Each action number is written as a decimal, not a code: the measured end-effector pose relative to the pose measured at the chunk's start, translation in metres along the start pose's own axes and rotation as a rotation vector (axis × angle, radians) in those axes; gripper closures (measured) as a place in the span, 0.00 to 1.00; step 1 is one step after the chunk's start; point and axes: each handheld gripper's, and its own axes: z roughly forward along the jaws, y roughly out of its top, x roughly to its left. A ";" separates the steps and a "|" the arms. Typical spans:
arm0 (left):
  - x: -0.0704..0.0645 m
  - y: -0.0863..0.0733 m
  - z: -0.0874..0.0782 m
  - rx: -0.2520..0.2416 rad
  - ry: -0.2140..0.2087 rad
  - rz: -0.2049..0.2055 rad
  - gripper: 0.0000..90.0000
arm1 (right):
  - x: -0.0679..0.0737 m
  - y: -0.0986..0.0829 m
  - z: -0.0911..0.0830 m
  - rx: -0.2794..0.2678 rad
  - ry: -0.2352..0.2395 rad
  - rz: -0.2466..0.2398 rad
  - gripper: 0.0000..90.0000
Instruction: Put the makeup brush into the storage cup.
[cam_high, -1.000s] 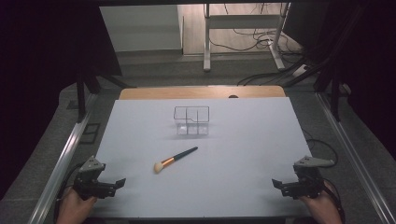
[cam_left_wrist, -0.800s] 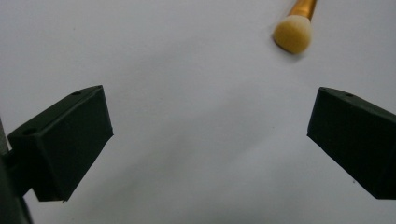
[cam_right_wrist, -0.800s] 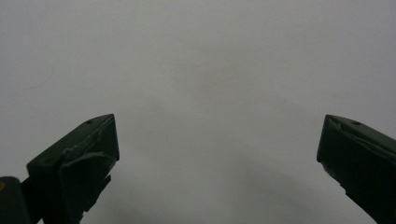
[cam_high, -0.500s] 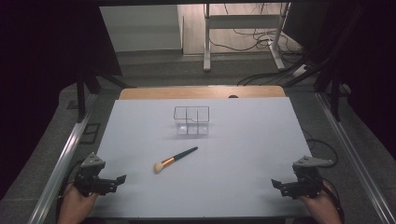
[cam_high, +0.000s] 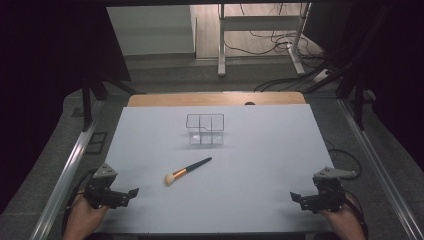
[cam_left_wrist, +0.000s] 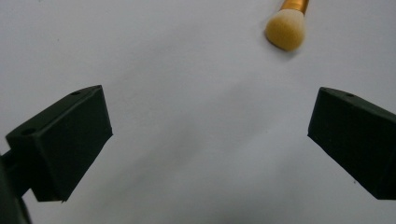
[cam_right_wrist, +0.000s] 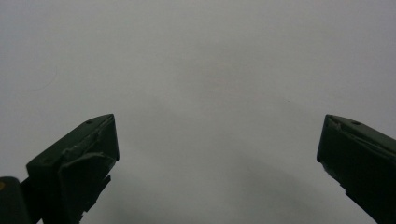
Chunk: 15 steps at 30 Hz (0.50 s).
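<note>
We hold the left gripper (cam_high: 131, 192) at seven o'clock on the white table (cam_high: 260, 150), its jaws spread wide and empty. The right gripper (cam_high: 296, 196) sits at five o'clock, jaws likewise released. A makeup brush (cam_high: 187, 170) lies near the centre, bristles toward seven. A clear divided box (cam_high: 205, 129) stands just beyond at twelve.

I see the white table top (cam_high: 260, 165) spreading plain and evenly lit ahead of both sets of jaws. Beyond its wooden far edge (cam_high: 215, 99) lies grey floor, where a white metal desk frame (cam_high: 260, 35) stands among loose black cables (cam_high: 260, 42). Darkness closes both sides.
</note>
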 end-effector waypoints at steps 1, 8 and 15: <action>0.000 0.001 0.000 0.000 -0.006 -0.003 0.00 | 0.000 0.000 0.000 -0.001 -0.001 0.000 0.00; 0.001 0.004 0.002 -0.014 -0.034 -0.018 0.00 | 0.000 0.001 -0.001 -0.008 -0.001 0.001 0.00; 0.002 0.015 0.006 0.006 -0.089 -0.049 0.01 | 0.000 0.001 -0.001 -0.012 -0.003 -0.001 0.00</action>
